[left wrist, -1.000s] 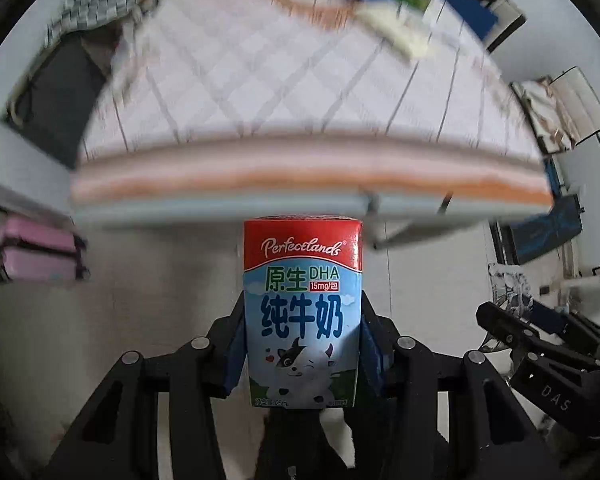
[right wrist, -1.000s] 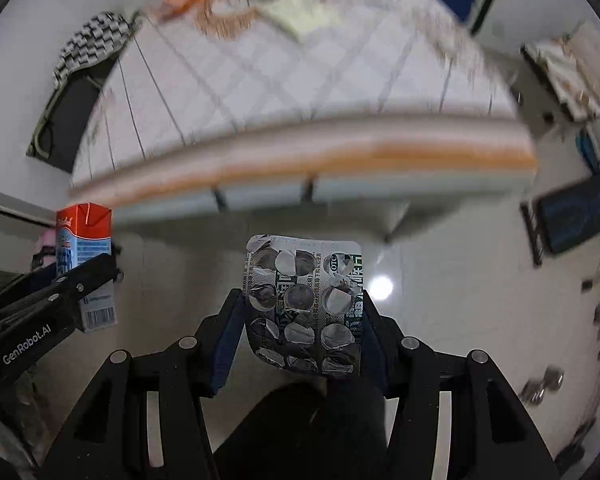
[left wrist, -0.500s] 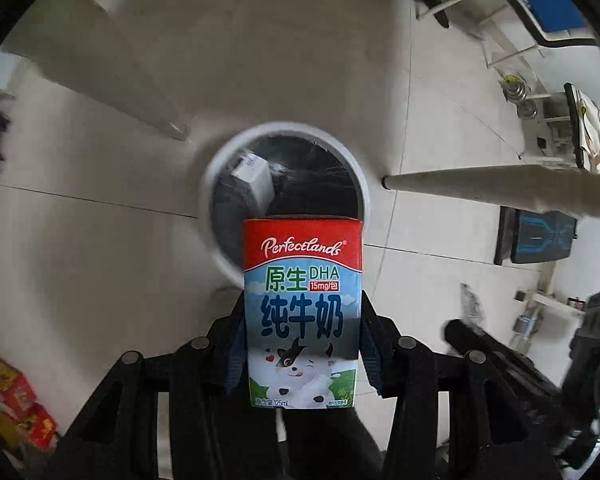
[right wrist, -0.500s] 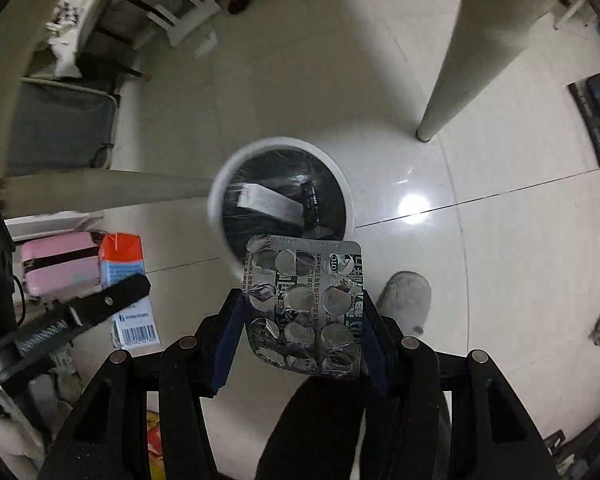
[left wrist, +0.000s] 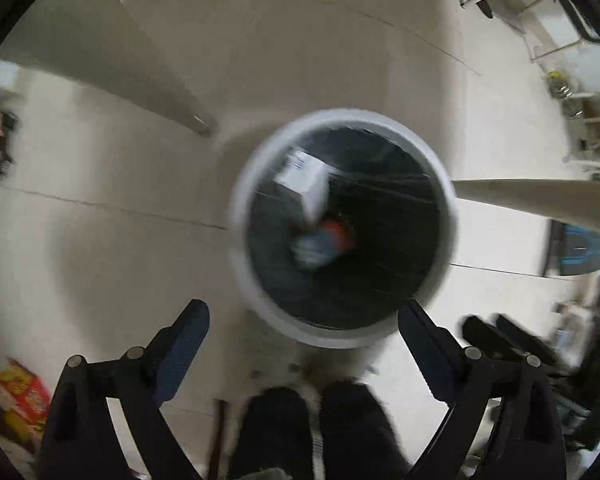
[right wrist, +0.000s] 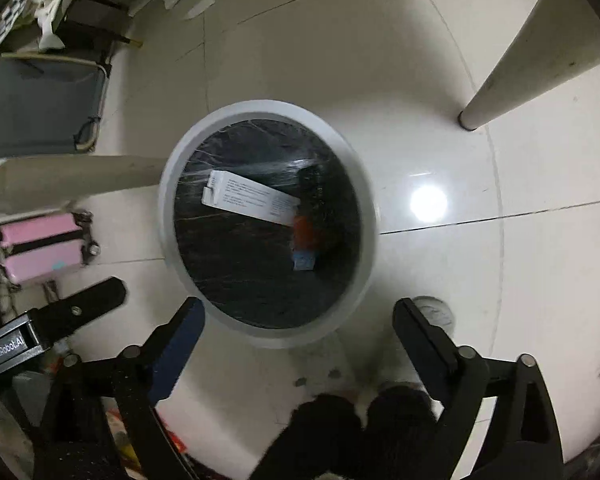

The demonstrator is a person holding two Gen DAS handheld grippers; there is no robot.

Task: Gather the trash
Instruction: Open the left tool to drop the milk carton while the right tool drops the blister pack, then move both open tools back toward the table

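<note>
Left wrist view is showing the left claw [left wrist: 302, 338] gaping empty above the bin [left wrist: 342, 330]; the right claw [right wrist: 298, 326] is likewise released. The milk carton [right wrist: 305, 245] is lying inside, so this load looks binned.

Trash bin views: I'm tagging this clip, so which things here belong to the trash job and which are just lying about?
Belongs to the job:
- trash bin
- milk carton in it
- white box in it
- left gripper, open
- right gripper, open

Just lying about:
- pink case
- table leg
- snack packets
</note>
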